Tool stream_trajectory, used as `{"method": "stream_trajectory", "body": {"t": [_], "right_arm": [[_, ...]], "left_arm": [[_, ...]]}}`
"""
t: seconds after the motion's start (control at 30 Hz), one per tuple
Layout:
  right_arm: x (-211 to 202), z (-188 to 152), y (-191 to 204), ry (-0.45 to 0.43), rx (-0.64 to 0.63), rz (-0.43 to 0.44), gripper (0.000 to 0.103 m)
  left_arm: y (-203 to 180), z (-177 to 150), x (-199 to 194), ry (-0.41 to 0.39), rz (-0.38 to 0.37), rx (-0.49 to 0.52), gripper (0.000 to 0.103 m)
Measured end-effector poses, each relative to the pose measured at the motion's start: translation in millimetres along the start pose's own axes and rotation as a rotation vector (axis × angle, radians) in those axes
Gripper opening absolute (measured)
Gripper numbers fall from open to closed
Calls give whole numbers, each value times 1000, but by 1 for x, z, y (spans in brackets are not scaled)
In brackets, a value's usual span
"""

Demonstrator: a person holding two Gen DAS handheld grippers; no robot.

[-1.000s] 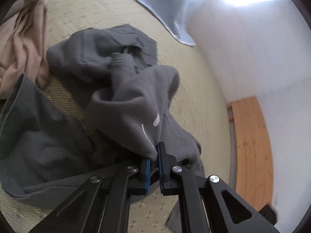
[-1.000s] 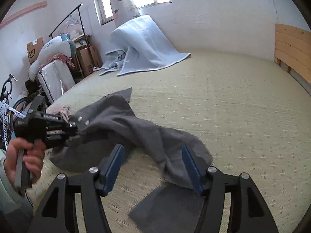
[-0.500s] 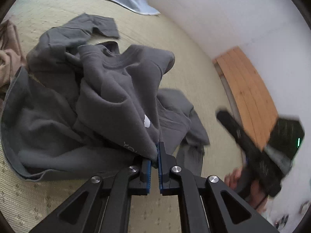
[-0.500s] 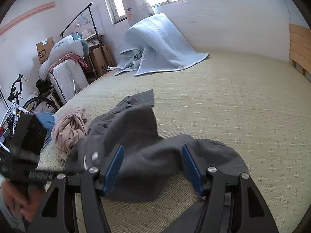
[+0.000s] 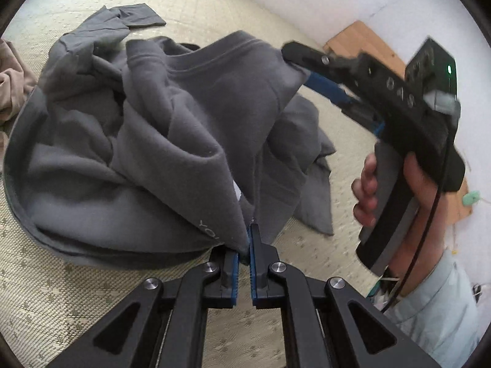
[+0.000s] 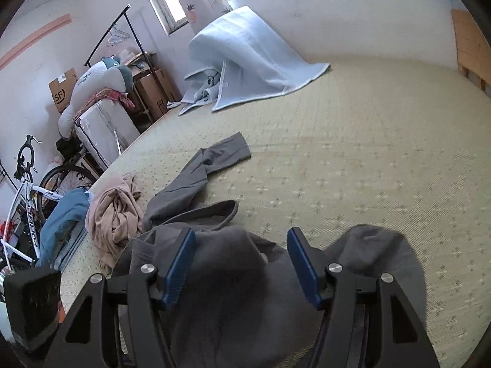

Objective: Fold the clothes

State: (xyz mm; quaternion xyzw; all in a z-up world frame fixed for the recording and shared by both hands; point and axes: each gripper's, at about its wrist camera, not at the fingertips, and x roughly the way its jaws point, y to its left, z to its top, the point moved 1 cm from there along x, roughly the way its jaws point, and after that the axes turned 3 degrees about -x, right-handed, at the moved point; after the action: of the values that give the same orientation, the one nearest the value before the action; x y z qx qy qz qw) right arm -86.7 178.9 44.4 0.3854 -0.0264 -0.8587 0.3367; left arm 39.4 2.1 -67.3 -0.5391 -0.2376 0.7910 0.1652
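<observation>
Grey sweatshirt (image 5: 159, 141) bunched on a patterned mattress (image 6: 353, 159).
Its hem is pinched by the left gripper (image 5: 244, 263); fabric lies between the spread right gripper (image 6: 241, 263) pads; its long axis cannot be told.

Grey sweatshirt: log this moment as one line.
left gripper: shut on grey sweatshirt hem | right gripper: jaws open over sweatshirt | pink garment: bunched beside

Right gripper (image 5: 302, 75): lower finger tip hidden behind grey sweatshirt (image 5: 172, 141). Printed lettering on hem (only "YO" legible) runs under the fold. Tan garment (image 5: 12, 86) cut by frame edge. Bicycle (image 6: 27, 190) partly out of frame.
</observation>
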Motion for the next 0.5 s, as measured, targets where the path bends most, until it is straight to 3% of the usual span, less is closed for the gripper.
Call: {"method": "stream_trajectory", "body": {"t": [0.17,0.27,0.4,0.5], "right_arm": [[8,-4,7,25,-14,44,65],[10,-5,14,34,-36,54,53],[11,-6,22,44,-66,58,28],[8,-6,24,35,-79,46,22]], "left_arm": [[13,-2,-1,5,13,-10,4],[17,-1,-4,2,8,-22,6],[16,3,-5,-8,1,-24,7],[9,7,-6,-25,-2,-20,10]]}}
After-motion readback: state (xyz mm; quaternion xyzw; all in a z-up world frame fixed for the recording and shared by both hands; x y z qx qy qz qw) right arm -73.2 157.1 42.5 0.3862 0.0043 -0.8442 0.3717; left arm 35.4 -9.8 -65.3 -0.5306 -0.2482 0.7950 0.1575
